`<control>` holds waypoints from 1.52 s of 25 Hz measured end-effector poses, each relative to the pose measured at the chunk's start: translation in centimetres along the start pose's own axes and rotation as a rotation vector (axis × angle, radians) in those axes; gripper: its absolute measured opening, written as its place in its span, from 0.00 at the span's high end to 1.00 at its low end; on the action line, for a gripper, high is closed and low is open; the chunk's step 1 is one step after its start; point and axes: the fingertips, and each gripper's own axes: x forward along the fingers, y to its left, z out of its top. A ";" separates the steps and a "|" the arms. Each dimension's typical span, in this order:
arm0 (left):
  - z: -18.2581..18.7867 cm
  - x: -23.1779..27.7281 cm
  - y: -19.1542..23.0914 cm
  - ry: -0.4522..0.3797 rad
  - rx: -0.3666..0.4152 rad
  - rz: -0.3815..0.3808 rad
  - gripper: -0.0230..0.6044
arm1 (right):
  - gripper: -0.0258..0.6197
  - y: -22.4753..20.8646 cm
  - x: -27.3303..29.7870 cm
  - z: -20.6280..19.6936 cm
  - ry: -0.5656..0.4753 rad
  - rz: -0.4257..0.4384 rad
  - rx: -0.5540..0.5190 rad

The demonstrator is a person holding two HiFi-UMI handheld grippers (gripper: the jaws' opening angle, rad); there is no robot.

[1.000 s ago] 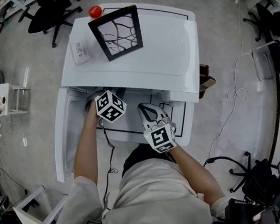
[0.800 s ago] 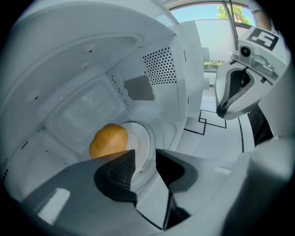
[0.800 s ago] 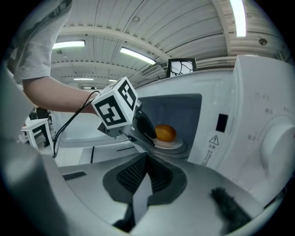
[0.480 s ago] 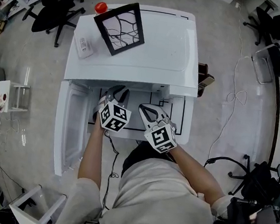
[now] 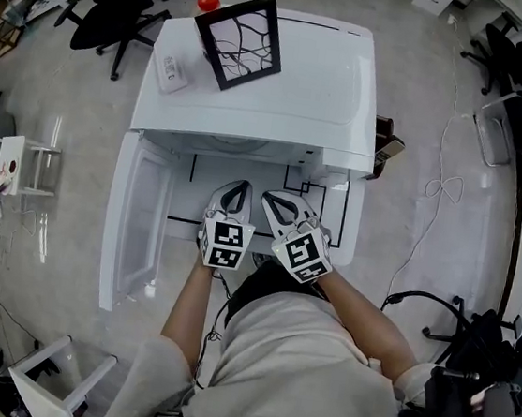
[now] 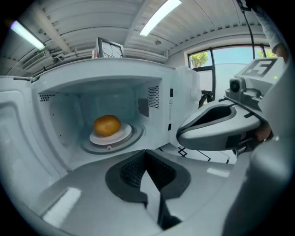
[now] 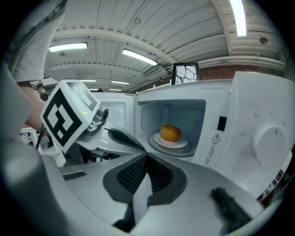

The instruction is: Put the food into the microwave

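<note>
The food is sitting on its plate inside the microwave. The left gripper and right gripper are carrying nothing, fingers pinched together. The open door is probably awaiting a steady push.

Head view looks steeply down from well above on the white box-shaped microwave; left gripper view and right gripper view sit low, near its open front, facing inward, both sharing the round orange food on a white plate.
</note>
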 end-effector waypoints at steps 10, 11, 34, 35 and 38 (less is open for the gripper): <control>3.2 -3.0 -2.5 -0.254 -0.152 -0.027 0.95 | 0.94 0.6 -0.9 0.5 -0.028 0.011 0.080; 3.6 -3.4 -2.7 -0.270 -0.148 -0.026 0.95 | 0.94 0.6 -1.1 0.7 -0.035 0.012 0.084; 4.2 -5.1 -2.6 -0.341 -0.112 0.035 0.95 | 0.94 -0.4 -2.6 2.1 -0.080 -0.045 0.015; 4.2 -5.1 -2.6 -0.341 -0.111 0.034 0.95 | 0.94 -0.4 -2.6 2.1 -0.081 -0.045 0.014; 4.3 -5.0 -2.6 -0.342 -0.108 0.032 0.95 | 0.94 -0.5 -2.5 2.1 -0.082 -0.046 0.011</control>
